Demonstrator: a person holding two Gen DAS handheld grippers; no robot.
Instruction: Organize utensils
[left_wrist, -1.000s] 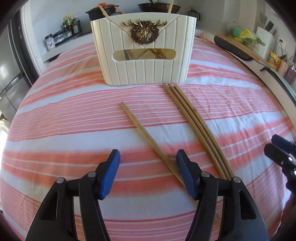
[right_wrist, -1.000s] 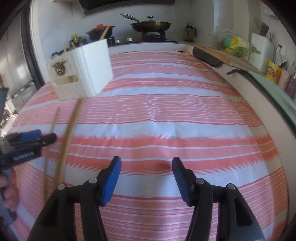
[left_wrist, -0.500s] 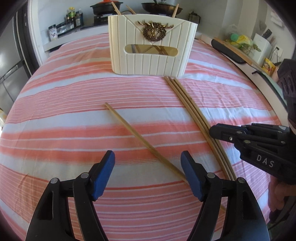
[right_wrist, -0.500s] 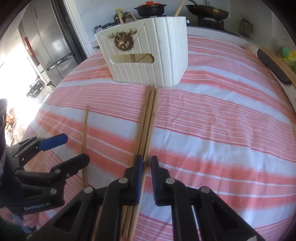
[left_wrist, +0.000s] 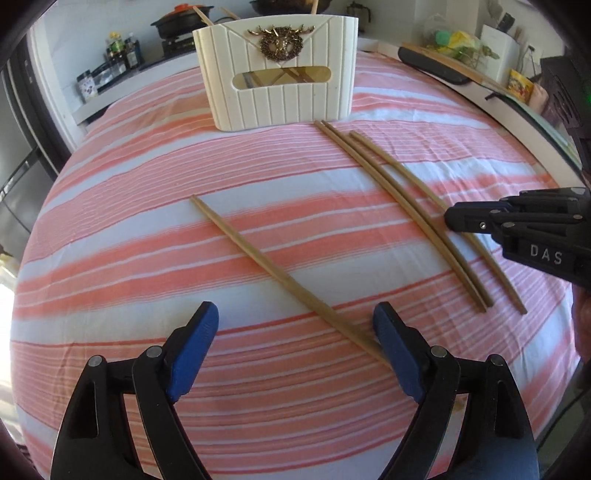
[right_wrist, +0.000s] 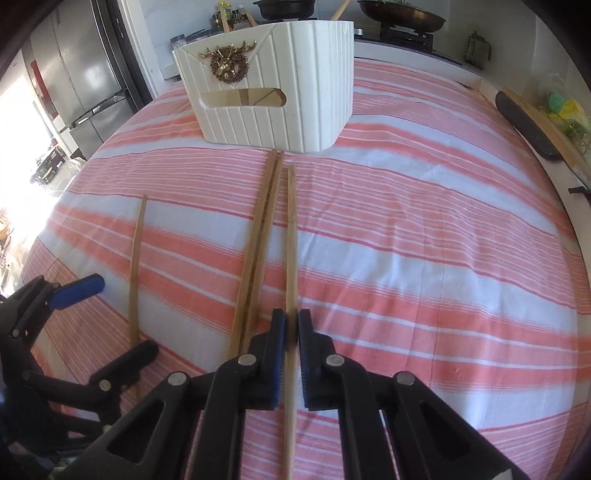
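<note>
Four chopsticks (left_wrist: 280, 273) lie before the white holder (left_wrist: 280, 70). Right gripper (right_wrist: 291, 328), open a second ago, now clamps one chopstick (right_wrist: 291, 236), ready for lifting. Left gripper (left_wrist: 295, 339) is opening around another, unpinched.

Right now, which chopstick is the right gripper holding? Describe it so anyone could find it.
Start at the cream utensil holder with the gold deer emblem on the striped cloth. Three chopsticks run toward you from its base. It is the rightmost chopstick, apart from the touching pair, pinched in the right gripper.
</note>
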